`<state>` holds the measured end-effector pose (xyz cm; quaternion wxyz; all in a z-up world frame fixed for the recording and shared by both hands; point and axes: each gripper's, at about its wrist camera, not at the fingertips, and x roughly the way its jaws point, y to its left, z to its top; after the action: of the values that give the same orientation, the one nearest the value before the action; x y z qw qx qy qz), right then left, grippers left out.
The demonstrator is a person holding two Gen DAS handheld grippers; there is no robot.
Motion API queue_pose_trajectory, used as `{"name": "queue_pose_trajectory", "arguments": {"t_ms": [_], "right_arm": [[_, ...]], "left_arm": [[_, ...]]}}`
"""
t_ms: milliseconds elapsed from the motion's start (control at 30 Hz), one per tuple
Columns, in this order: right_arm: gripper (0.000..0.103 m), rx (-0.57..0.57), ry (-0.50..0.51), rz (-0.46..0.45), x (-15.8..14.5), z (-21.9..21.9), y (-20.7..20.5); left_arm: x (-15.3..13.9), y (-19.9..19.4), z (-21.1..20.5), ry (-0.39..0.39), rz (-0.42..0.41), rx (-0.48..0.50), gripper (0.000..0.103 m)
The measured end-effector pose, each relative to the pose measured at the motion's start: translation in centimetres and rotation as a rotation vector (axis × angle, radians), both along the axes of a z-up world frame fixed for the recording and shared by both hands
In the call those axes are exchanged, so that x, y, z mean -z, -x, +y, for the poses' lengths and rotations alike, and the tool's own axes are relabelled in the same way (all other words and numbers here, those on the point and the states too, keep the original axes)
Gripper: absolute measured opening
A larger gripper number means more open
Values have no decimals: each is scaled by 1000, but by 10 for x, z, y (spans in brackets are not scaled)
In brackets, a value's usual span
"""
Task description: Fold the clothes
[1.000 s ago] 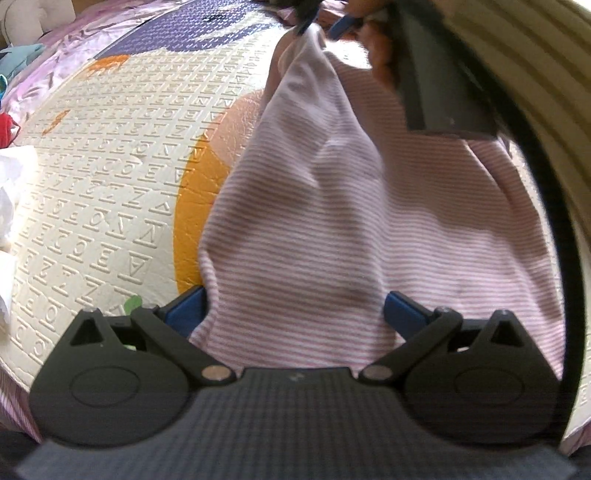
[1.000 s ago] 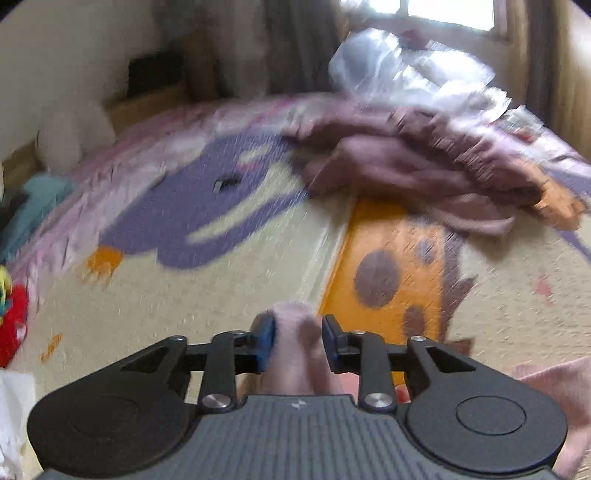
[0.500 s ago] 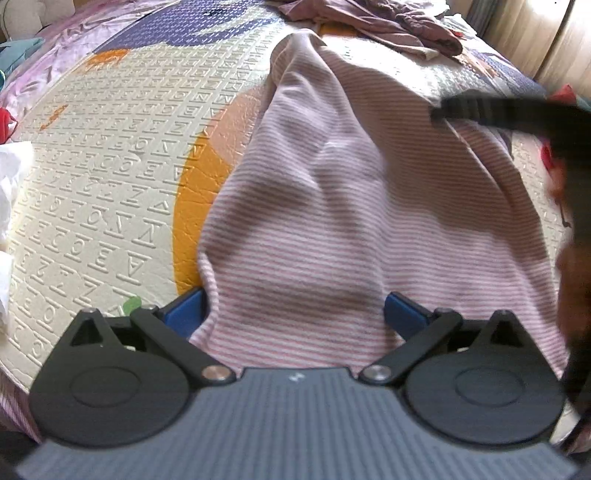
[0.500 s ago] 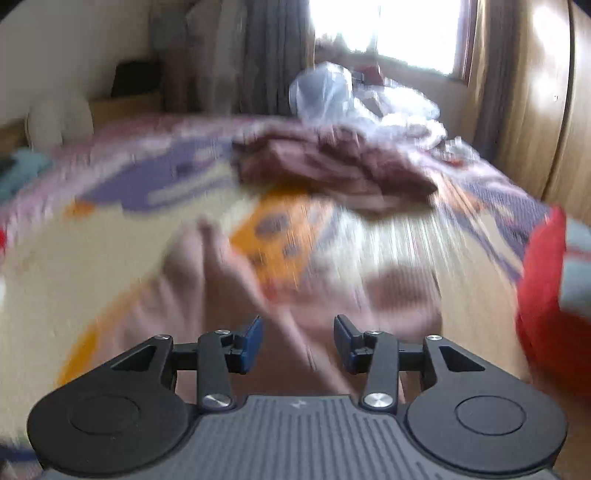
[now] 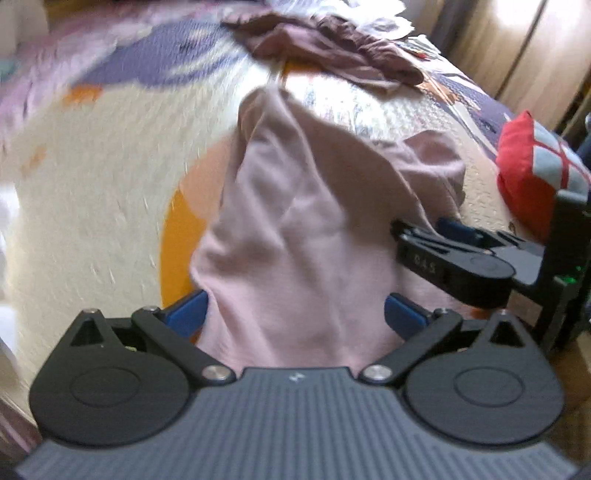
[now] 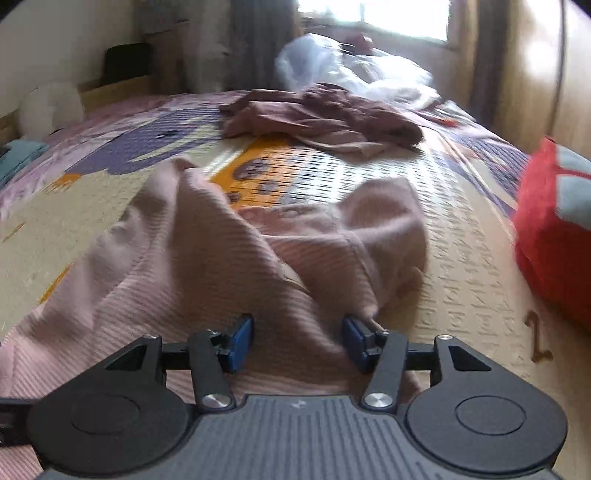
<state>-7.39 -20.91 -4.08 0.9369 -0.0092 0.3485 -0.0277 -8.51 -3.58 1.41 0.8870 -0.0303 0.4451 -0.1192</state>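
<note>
Two grippers are being held over the pink garment (image 6: pixel 207 258), spread along the bed (image 6: pixel 461 266) near its front edge: left gripper (image 5: pixel 295 314) wide open, right gripper (image 6: pixel 297 341) opening, fabric between the jaws, unpinched.

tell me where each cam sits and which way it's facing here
Left wrist: on the left gripper, tilted down along its wide-set fingers at the pink striped garment on the bed cover; the right gripper shows at right.
Right wrist: on the right gripper, its fingers opening, pads clear of the garment, looking across the bed toward the window.
Shared: the pink garment, the maroon clothes pile, the red cushion.
</note>
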Motion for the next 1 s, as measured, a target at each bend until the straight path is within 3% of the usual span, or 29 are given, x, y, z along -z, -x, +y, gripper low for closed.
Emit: {"name": "queue_pose_trajectory", "arguments": {"t_ms": [100,200,267,400,500,633,833,867,1000], "right_arm": [[55,1,24,-11,-7,0,9],[56,10,3,-21,-14,-7,12],[56,31,-10,-20,-15,-13,12],[57,72,22,-7,-10,-17,11],[58,65,56,-7,-10,-14,14],[67,58,80,-27,-9,-8,13],[63,43,181,-18,3,7,12],[58,35,189,-18,2,9,13],[59,-18,172,-14,4,14,16]], "left_arm": [[-29,-16,-4,4,-37,-13,103],[-42,-52,-15,10,-4,8,103],[-34,-67,-17,30,10,-9,103],[15,-67,-11,1,0,-72,103],[48,-82,-12,-17,192,-14,103],[51,-87,-7,14,209,-41,103],[57,-79,-24,-94,178,5,103],[57,-78,-23,-88,176,-2,103],[56,-77,-21,-83,180,-4,103]]}}
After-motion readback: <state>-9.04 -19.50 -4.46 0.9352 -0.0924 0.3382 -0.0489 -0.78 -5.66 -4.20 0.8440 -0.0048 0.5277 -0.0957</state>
